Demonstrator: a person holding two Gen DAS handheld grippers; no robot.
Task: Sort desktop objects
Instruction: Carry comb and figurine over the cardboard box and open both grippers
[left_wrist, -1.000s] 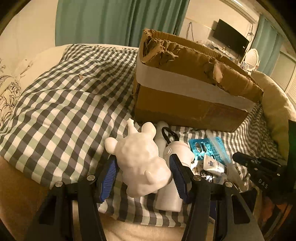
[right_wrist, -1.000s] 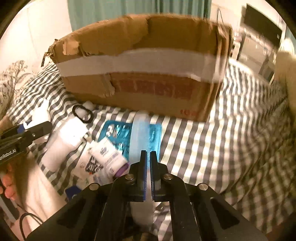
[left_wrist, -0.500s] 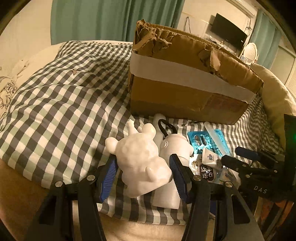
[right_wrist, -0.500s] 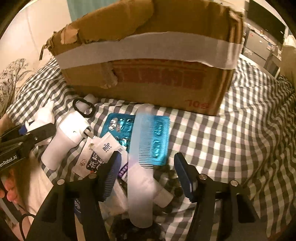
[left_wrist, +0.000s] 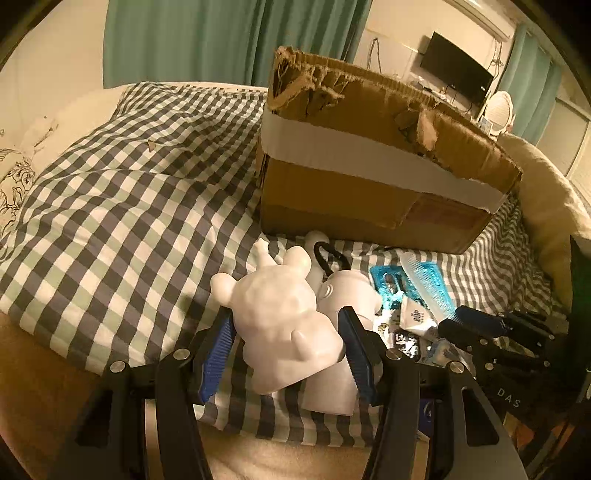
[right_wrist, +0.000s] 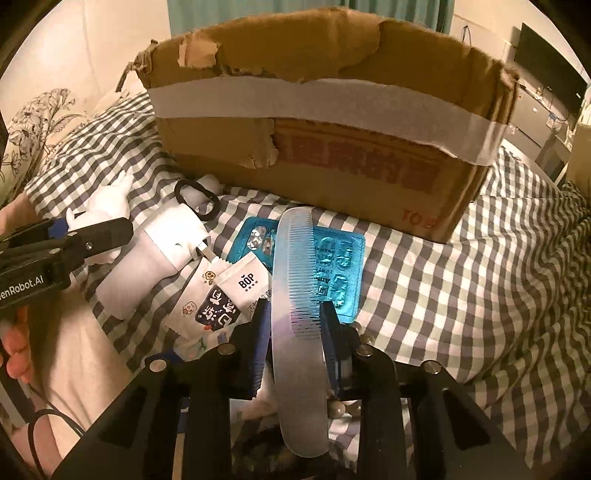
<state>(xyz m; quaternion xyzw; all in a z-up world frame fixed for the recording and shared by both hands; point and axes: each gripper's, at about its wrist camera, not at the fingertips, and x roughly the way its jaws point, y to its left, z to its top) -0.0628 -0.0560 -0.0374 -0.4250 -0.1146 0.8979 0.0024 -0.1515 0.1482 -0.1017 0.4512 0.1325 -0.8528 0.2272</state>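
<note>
A white bear figure (left_wrist: 280, 317) sits between the blue pads of my left gripper (left_wrist: 288, 347), which is shut on it just above the checked bedspread (left_wrist: 110, 229). A pale blue comb (right_wrist: 295, 277) lies lengthwise between the jaws of my right gripper (right_wrist: 295, 332); they are closing, and the pads touch its edges. The comb rests across a turquoise blister pack (right_wrist: 340, 266). Beside it lie a white bottle (right_wrist: 147, 266) and printed sachets (right_wrist: 247, 282). The left gripper (right_wrist: 92, 230) shows at the left of the right wrist view.
A torn cardboard box (right_wrist: 332, 129) banded with white tape stands right behind the pile. A black ring (left_wrist: 317, 251) lies by the bottle's top. Small beads (right_wrist: 336, 408) lie under the right gripper. A cream cushion (left_wrist: 546, 206) is at the right.
The right gripper went from shut to wide open, moved over the comb, and has narrowed onto it. The left gripper has kept still with the bear figure.
</note>
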